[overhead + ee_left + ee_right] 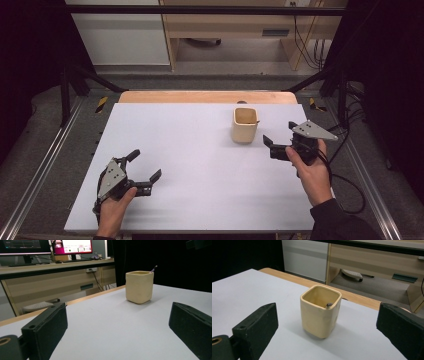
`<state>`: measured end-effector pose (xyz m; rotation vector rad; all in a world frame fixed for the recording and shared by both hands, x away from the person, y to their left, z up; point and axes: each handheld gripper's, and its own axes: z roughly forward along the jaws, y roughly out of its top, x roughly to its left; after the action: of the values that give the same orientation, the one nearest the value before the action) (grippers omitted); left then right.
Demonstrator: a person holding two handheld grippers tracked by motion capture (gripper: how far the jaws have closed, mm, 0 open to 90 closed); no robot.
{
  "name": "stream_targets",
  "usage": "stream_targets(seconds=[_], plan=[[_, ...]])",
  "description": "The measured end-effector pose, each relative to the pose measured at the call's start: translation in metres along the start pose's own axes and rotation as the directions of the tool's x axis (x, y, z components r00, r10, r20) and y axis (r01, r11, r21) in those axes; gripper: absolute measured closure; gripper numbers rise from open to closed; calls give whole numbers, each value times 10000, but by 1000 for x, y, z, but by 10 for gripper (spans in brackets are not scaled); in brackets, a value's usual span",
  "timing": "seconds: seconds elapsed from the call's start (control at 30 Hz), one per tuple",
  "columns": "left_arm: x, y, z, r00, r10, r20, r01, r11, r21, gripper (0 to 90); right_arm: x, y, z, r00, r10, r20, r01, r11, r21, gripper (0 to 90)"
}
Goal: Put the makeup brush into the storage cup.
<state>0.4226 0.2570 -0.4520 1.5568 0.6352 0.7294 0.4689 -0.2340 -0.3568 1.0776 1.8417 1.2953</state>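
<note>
A cream square cup stands upright on the white tabletop, at the back right. A thin stick leans in the cup's corner, its dark tip showing just above the rim. My right gripper is held just right of the cup, open, pointing at it, with nothing between its jaws. In the right gripper view the cup stands close ahead, between the open jaws' line. My left gripper rests open near the front left, far from the cup.
A wooden table edge runs behind the white top. Metal frame rails flank both sides and cables trail at the right. A desk with monitors stands beyond the table.
</note>
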Motion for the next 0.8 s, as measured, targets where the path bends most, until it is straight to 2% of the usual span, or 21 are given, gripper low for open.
stream_targets(seconds=[0.8], plan=[[-1, 0, 0, 10000, -3, 36, 3, 10000, -19, 16, -9, -14, -30, 9996, -13, 296, 12, 10000, 53, 37]])
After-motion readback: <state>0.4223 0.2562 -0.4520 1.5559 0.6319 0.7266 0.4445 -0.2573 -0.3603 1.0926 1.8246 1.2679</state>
